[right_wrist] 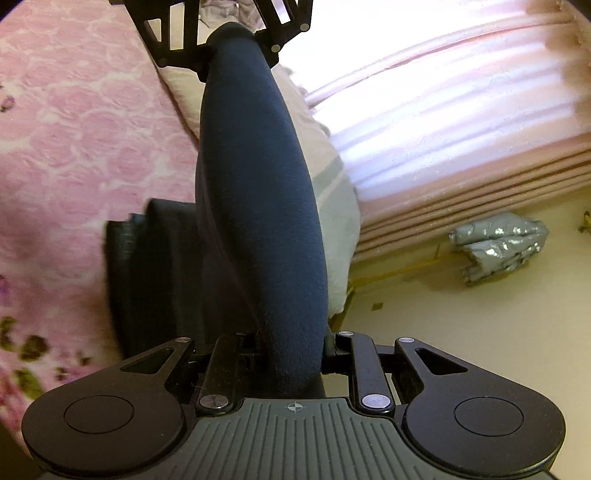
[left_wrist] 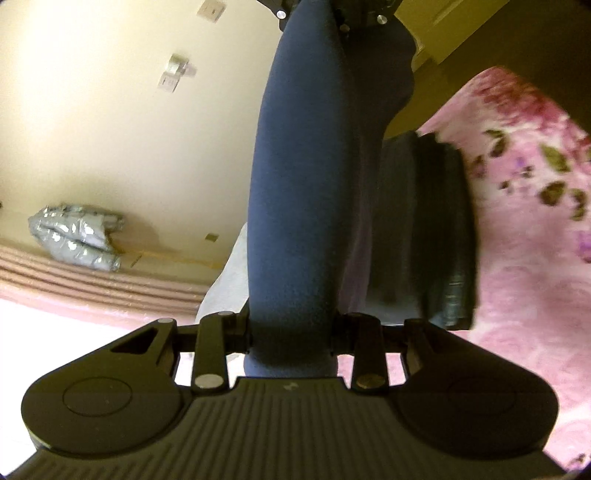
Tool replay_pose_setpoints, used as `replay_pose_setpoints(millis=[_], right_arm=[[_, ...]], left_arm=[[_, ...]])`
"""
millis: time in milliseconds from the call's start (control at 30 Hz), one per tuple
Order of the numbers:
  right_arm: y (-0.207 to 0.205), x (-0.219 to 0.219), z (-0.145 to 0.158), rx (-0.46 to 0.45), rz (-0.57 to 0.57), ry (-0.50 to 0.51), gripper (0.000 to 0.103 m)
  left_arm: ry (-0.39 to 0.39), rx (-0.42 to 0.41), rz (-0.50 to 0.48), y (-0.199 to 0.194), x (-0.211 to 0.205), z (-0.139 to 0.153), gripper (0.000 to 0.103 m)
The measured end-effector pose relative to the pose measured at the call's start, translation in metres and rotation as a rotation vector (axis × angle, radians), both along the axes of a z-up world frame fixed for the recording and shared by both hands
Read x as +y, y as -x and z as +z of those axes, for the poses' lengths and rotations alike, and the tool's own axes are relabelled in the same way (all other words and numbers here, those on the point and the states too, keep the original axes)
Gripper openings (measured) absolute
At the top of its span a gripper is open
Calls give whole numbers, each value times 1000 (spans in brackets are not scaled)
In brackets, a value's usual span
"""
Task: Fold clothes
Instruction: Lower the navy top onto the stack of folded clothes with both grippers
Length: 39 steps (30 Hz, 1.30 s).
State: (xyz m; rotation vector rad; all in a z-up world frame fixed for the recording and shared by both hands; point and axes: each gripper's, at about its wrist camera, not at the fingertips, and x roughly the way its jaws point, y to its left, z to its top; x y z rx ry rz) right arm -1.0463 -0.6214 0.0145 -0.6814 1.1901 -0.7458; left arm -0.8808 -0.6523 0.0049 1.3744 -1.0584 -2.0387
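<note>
A dark navy garment (left_wrist: 314,184) is rolled into a thick band and stretched taut between both grippers. In the left wrist view my left gripper (left_wrist: 291,332) is shut on its near end, and the right gripper (left_wrist: 332,14) holds the far end at the top edge. From the right wrist camera, my right gripper (right_wrist: 291,350) is shut on the navy garment (right_wrist: 255,203), with the left gripper (right_wrist: 229,37) clamped at its far end. Beneath the band, a stack of folded dark clothes (left_wrist: 436,229) (right_wrist: 147,277) lies on the bed.
A pink floral bedspread (left_wrist: 517,258) (right_wrist: 81,129) covers the bed. A white and grey cloth (right_wrist: 336,192) lies at the bed's edge. Pink curtains (right_wrist: 461,147) hang beside it. A crumpled silver bundle (left_wrist: 77,236) (right_wrist: 498,247) sits on the cream floor (left_wrist: 110,129).
</note>
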Motion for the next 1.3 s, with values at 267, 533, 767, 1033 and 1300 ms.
replay_pose_setpoints(millis=[267, 533, 767, 1033, 1300], right_arm=[[23, -116, -25, -6, 82, 59, 20], [27, -126, -160, 26, 103, 13, 20], [39, -110, -203, -2, 82, -12, 22], [26, -101, -189, -89, -33, 46, 21], [21, -85, -229, -13, -38, -11, 21]], left_arm=[[93, 22, 121, 51, -88, -35, 30], [-22, -94, 120, 61, -82, -182, 32], [23, -92, 61, 50, -72, -210, 33], [158, -60, 34, 48, -92, -185, 33], [61, -102, 42, 43, -69, -217, 33]])
